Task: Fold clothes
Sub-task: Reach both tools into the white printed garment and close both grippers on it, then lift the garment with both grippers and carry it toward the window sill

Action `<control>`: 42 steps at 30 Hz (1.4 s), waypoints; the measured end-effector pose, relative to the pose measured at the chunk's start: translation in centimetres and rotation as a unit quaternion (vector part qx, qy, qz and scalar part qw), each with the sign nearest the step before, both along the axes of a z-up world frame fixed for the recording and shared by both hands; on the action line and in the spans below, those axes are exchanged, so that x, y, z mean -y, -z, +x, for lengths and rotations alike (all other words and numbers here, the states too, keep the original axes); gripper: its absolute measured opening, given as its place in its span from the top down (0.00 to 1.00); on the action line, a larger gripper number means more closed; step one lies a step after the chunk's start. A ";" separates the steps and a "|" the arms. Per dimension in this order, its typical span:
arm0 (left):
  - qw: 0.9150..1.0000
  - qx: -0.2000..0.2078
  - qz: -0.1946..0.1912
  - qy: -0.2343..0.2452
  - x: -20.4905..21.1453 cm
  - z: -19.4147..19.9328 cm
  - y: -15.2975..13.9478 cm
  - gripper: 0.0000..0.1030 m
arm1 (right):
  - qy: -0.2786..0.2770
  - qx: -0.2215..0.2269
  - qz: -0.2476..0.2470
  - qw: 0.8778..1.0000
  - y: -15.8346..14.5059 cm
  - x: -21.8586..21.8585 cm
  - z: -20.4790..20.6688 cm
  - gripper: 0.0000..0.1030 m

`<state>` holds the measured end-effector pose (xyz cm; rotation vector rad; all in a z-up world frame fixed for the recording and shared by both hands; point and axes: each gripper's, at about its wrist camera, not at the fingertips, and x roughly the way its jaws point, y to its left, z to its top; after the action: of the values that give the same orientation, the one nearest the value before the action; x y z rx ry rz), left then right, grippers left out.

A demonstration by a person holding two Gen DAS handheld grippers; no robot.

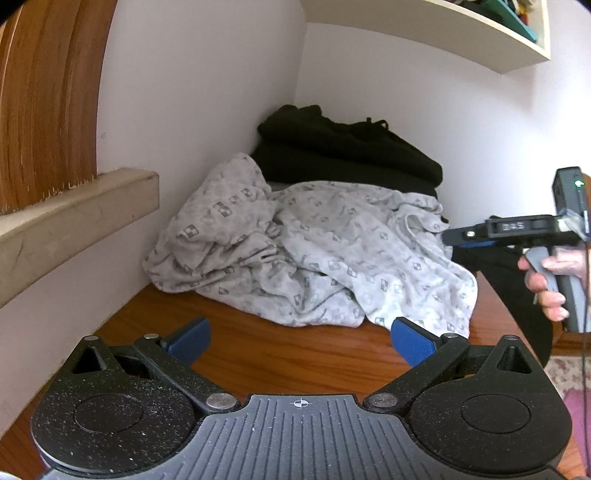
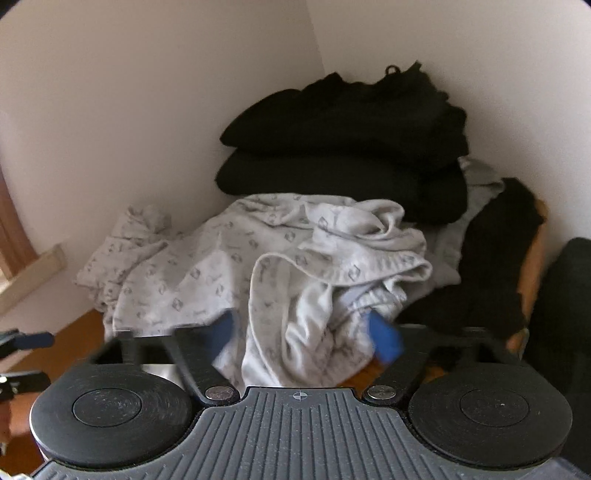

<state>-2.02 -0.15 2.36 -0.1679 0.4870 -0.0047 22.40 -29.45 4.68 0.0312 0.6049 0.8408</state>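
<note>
A crumpled pale grey garment (image 1: pixel 314 251) (image 2: pixel 207 266) with a small square pattern lies heaped on the wooden table (image 1: pixel 295 354). My left gripper (image 1: pixel 299 339) hovers just in front of it, open, with only bare wood between its blue pads. In the right wrist view my right gripper (image 2: pixel 304 336) reaches into the garment's near right part. A hanging fold of the cloth sits between its blue fingers (image 2: pixel 386 341), which stand apart and do not visibly squeeze it. From the left wrist view, the right gripper's body (image 1: pixel 517 227) and the hand (image 1: pixel 550 291) holding it are at the right.
A stack of folded black clothes (image 1: pixel 343 155) (image 2: pixel 343 147) fills the wall corner behind the garment. More dark clothing (image 2: pixel 498 258) drapes over the table's right side. A pale wooden ledge (image 1: pixel 74 214) juts from the left wall; a shelf (image 1: pixel 480 29) hangs above.
</note>
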 end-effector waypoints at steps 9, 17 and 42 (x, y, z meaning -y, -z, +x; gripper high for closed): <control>0.999 0.002 -0.005 -0.035 2.7 0.8 -2.4 0.07 | -0.078 0.075 -0.044 0.993 -1.3 -1.1 2.5 0.56; 0.999 -0.025 0.022 -0.036 9.0 3.3 -2.5 0.57 | -0.179 0.147 -0.085 0.969 -1.1 -0.1 3.8 0.56; 0.981 -0.096 0.166 -0.006 18.1 7.2 1.3 0.90 | -0.171 0.270 -0.081 0.944 -5.2 0.6 5.1 0.92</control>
<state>5.19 -18.26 1.02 0.1576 0.6725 0.1059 27.48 -30.07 9.89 -0.4536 0.1562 1.0791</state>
